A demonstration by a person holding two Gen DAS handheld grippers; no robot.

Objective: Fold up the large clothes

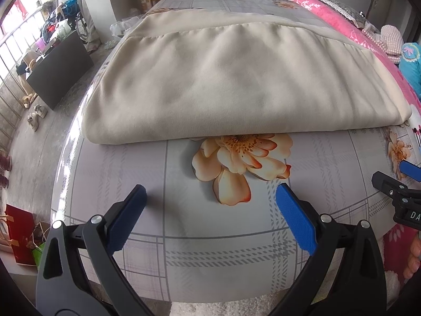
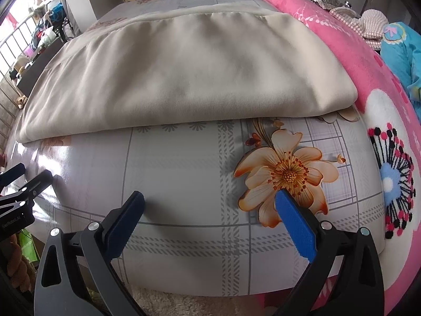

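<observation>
- Two grippers hover above the near edge of a counter dressed in a glossy grey plaid cloth printed with peach flowers.
- Left gripper: its jaws stand wide apart and hold nothing; the pads are flat blue slabs with a fine ribbed grip, mounted on matte black arms with silver rivets.
- Cream garment: folded into a broad, soft rectangle of smooth knit fabric, it lies flat across the middle of the counter. Its rounded folded edge faces the near edge, and a seamed band runs along its far side. Faint creases ripple over the top layer.
- Right gripper: released as well, jaws spread and bare, with the same blue textured pads; it hangs just beside the left one, over a printed flower.
- Pink blanket: fleecy, with white and dark flower motifs, it lines the counter's right edge, touching the garment's right corner.
</observation>
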